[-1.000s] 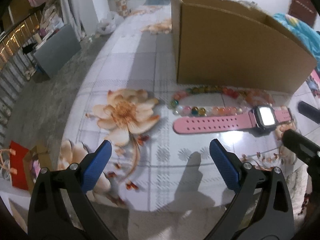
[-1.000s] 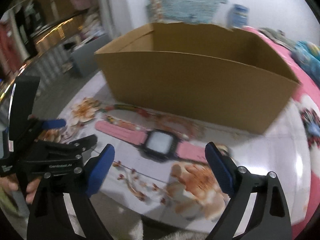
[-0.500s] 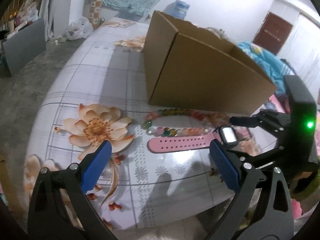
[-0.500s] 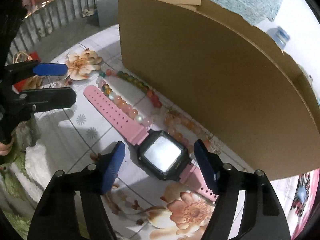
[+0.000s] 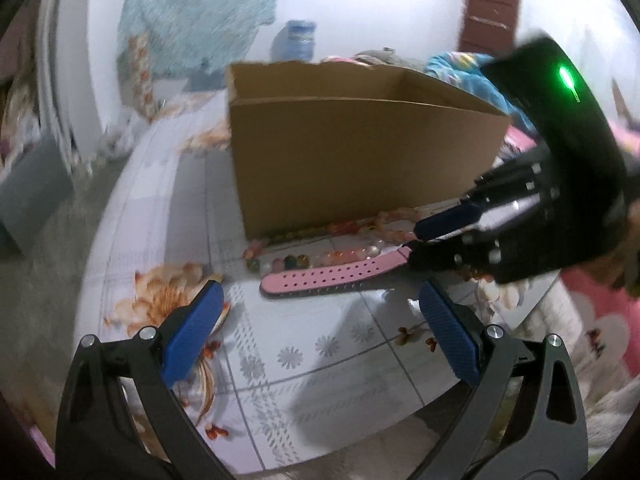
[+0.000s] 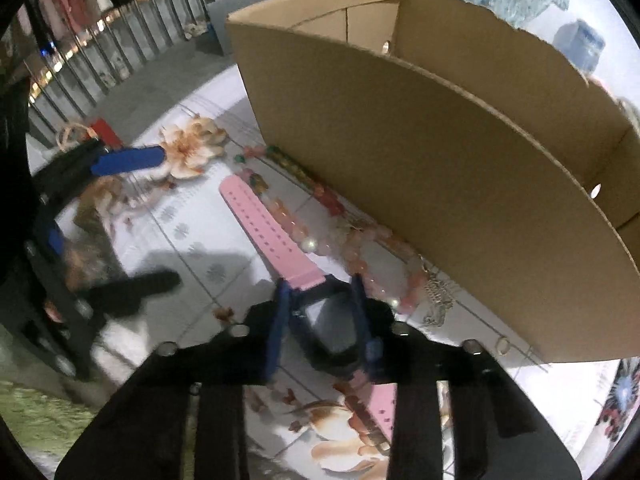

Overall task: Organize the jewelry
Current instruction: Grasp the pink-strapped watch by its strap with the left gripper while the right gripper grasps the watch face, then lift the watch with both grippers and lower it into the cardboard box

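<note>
My right gripper (image 6: 322,330) is down over the watch (image 6: 332,320), its jaws closing on the black case from either side; in the right wrist view the blue pads (image 6: 276,332) look to be touching the case edges, so I take it that the grip is just being made, though I cannot say it is firm yet. The watch lies flat on the table (image 5: 320,344), just in front of the box (image 5: 360,160), its pink strap (image 5: 332,276) stretched out toward my left side; the beads (image 6: 304,236) lie in a loop between strap and box wall, touching the strap along part of its length, and a thin chain (image 6: 438,300) sits near the case on the box side.

My left gripper (image 5: 320,336) hangs over the near table with its jaws wide and nothing between them; it is pointed toward the free end of the strap but well short of it.

The step in hand, as I judge it, is picking up the watch to put it in the box; none of the jewelry looks to be inside yet. The next move calls for finishing the squeeze squarely on the case, lifting straight so the strap does not drag the beads along, then clearing the near wall of the box before letting go; the long strap will dangle, so I should lift high enough for its tip to pass the rim.
</note>
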